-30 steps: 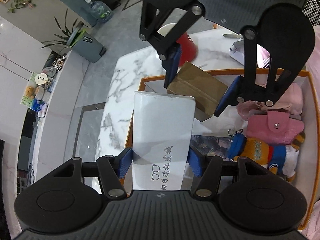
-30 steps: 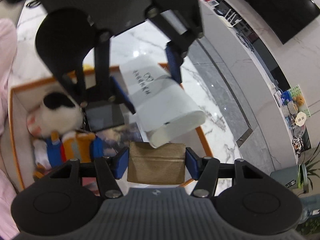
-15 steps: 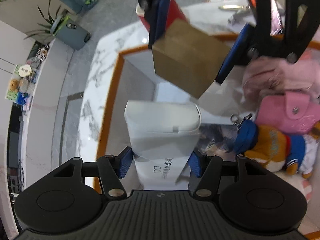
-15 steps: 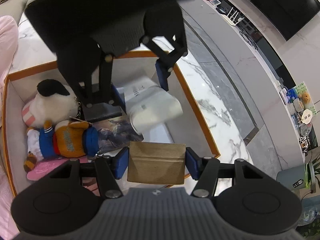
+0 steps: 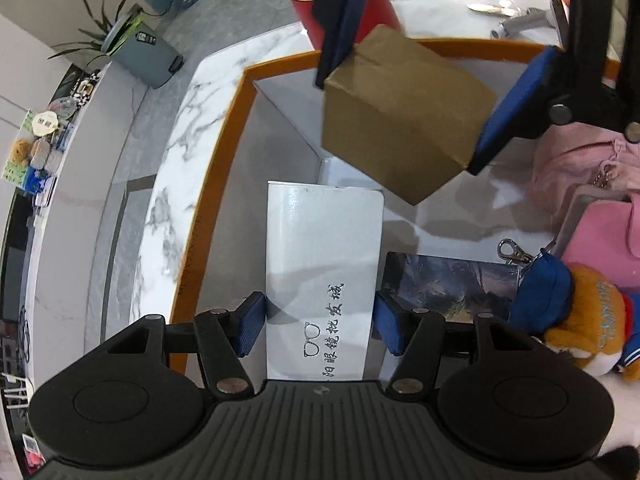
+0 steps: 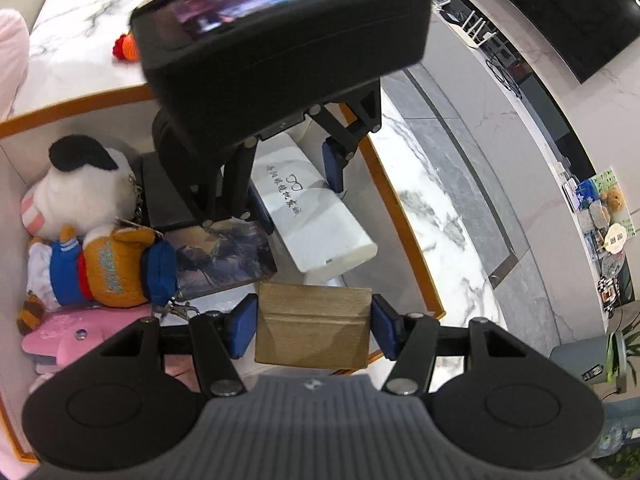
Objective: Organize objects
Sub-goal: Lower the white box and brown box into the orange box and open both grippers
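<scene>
Two grippers, each clamped on a box, over the orange-rimmed tray (image 5: 208, 216).
Left gripper (image 5: 320, 326) pinches the white glasses case (image 5: 324, 256), low inside the tray by its wall. Right gripper (image 6: 314, 328) pinches the brown cardboard box (image 6: 314, 330), held clear above the tray floor. Plush toy (image 6: 100, 264), pink pouch (image 5: 600, 236), picture card (image 6: 224, 256) lie in the tray.
</scene>
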Demonstrator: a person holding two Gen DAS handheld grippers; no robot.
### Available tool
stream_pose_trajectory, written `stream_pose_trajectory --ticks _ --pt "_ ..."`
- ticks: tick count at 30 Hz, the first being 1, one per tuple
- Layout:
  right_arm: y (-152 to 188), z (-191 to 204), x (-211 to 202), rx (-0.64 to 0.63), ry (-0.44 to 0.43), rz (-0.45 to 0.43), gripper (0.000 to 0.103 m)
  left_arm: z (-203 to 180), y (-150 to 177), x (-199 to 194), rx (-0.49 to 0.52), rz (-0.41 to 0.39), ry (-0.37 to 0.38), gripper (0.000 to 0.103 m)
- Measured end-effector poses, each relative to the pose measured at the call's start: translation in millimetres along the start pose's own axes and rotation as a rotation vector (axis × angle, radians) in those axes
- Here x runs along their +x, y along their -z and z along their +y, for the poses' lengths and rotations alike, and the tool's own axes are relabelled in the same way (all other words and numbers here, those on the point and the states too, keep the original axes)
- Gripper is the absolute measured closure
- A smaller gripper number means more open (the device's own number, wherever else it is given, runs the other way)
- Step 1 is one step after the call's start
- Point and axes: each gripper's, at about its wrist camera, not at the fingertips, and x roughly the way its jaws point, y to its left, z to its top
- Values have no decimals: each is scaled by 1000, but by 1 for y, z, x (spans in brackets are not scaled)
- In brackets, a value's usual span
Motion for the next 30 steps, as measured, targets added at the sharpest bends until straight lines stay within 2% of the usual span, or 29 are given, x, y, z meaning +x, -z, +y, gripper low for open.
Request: stream_pose_trajectory --ticks 6,11,14,29,30 --pt "-7 6 13 -130 0 50 42 -8 -3 10 83 32 5 34" --pt "-7 11 27 -245 -14 90 42 -2 -2 10 58 36 21 33" --pt "-5 15 36 -313 -6 115 42 -8 1 9 97 43 -20 34" --pt "-1 20 53 -462 43 156 42 -30 15 -1 91 77 -72 35" --pt "11 20 54 -465 48 157 42 -30 14 0 87 79 -71 35"
